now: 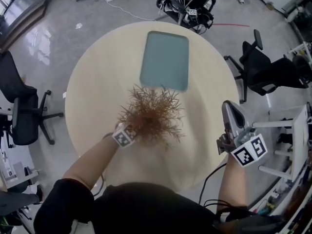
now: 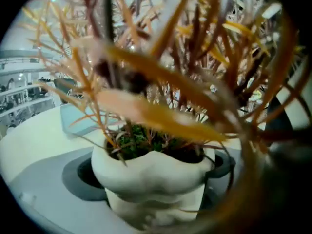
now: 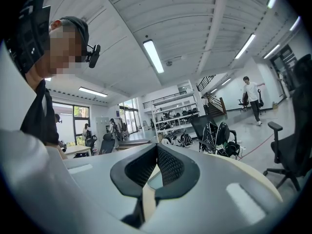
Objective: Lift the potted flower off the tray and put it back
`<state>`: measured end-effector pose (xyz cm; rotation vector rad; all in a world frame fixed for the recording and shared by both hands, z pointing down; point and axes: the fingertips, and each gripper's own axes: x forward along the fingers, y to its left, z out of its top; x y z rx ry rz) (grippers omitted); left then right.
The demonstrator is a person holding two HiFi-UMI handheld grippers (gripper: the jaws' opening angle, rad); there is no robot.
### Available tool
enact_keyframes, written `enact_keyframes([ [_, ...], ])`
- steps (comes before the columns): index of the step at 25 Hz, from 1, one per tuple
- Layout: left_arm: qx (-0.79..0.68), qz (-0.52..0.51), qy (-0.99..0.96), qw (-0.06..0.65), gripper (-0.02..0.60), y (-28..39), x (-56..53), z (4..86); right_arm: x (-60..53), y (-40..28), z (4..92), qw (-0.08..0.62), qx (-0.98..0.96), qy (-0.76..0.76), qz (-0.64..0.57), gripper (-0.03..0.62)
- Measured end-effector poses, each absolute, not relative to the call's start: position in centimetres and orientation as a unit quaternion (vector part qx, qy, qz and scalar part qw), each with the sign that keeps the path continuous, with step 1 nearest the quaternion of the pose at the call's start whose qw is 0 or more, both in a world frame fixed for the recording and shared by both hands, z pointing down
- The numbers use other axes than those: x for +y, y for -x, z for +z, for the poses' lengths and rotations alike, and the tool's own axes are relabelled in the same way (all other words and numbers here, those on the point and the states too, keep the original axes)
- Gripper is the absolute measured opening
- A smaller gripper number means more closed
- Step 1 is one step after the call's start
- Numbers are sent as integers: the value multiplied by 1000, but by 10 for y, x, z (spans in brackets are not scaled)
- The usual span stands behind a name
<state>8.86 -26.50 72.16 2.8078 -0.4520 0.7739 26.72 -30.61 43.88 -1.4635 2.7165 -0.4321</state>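
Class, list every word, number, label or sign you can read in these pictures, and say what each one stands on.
No words or numbers can be read anywhere in these views.
Left marker cube: black-and-white square pattern, no text.
Right marker cube: the same kind of pattern, no text.
Small tag at the top of the head view: too small to read.

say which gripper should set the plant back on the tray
Left: the left gripper grips the potted flower, tray just beyond. The right gripper is shut, empty, far aside.
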Motion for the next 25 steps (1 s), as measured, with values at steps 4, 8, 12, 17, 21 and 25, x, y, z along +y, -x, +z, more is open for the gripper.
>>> enact_keyframes([
  [4,-171,282,-935,127,558,-68,-254,726,-297,-272,419,16,871,473,-131,15],
  [8,-202,276,-930,137,558,-33,-242,709,-286,-273,403,17,870,477,-125,15],
  [12,-251,242,-928,134,557,6,-246,668,-277,-267,390,12,870,479,-118,15],
  [17,-302,185,-928,116,527,59,-261,596,-268,-247,367,12,868,486,-105,15],
  [21,-331,112,-931,107,373,101,-272,522,-256,-224,349,12,862,498,-96,15],
  [25,-339,29,-933,119,239,133,-284,457,-241,-201,338,12,852,516,-86,15],
])
